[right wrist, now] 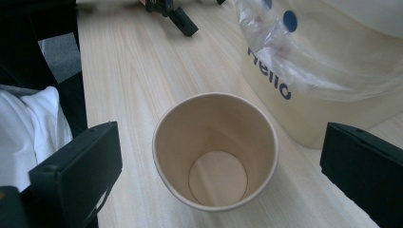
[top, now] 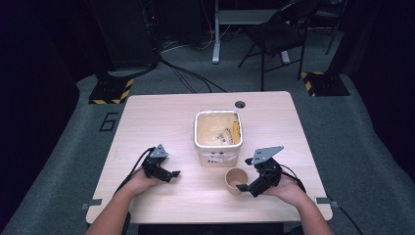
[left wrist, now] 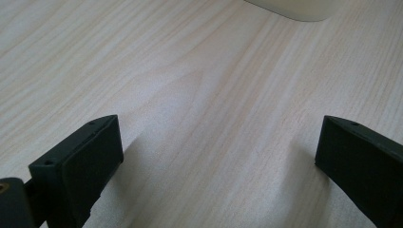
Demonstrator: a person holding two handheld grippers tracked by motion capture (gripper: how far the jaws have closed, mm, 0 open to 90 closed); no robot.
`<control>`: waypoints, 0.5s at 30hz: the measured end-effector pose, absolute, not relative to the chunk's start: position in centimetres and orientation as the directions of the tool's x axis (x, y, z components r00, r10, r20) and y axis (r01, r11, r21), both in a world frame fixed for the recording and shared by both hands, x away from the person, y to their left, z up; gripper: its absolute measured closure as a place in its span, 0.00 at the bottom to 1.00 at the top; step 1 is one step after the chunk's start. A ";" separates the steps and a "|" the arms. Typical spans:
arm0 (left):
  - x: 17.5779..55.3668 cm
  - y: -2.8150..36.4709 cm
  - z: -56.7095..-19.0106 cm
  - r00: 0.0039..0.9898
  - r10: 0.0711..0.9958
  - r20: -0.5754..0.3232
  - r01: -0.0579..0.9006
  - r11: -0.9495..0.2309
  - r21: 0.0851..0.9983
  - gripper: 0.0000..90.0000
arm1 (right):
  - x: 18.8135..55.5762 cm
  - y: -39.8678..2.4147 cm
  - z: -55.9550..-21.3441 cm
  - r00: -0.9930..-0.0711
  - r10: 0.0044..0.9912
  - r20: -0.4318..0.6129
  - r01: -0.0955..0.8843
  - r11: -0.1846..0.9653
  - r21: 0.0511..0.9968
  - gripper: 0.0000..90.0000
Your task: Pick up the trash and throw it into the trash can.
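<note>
A little paper cup (top: 236, 180) stands up straight on my table (top: 161, 117), close to the front edge and a bit toward the right side. It is light brown, round and open at the top, and I can see down to its flat bottom (right wrist: 218, 178). Nothing is in it. Just behind it, nearer the middle of the table, sits a cream tub (top: 218, 137) with rounded corners. The tub has a clear plastic bag (right wrist: 304, 57) in it and the blue word "Hello" on its side. The cup and tub are near but not touching.
</note>
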State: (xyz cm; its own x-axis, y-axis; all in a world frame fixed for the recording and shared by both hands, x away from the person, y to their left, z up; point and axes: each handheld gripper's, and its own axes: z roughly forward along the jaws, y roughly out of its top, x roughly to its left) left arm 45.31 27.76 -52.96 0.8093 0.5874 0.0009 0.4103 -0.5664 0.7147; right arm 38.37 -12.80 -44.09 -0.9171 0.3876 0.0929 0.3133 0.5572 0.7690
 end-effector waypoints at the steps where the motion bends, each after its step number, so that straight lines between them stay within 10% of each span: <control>1: 45.3 27.8 -53.0 0.809 0.587 0.001 0.410 -0.566 0.715 0.02 | 38.4 -12.7 -44.2 -0.918 0.385 0.092 0.313 0.562 0.766 0.00; 15: 45.3 27.8 -53.0 0.809 0.588 -0.001 0.412 -0.566 0.714 0.02 | 38.6 -11.4 -46.0 -0.926 0.366 0.090 0.315 0.621 0.718 0.00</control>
State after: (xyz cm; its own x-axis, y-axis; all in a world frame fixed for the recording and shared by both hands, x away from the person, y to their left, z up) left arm 45.30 27.75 -52.96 0.8090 0.5879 -0.0008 0.4118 -0.5657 0.7145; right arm 38.63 -11.43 -45.99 -0.9261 0.3663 0.0902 0.3154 0.6206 0.7180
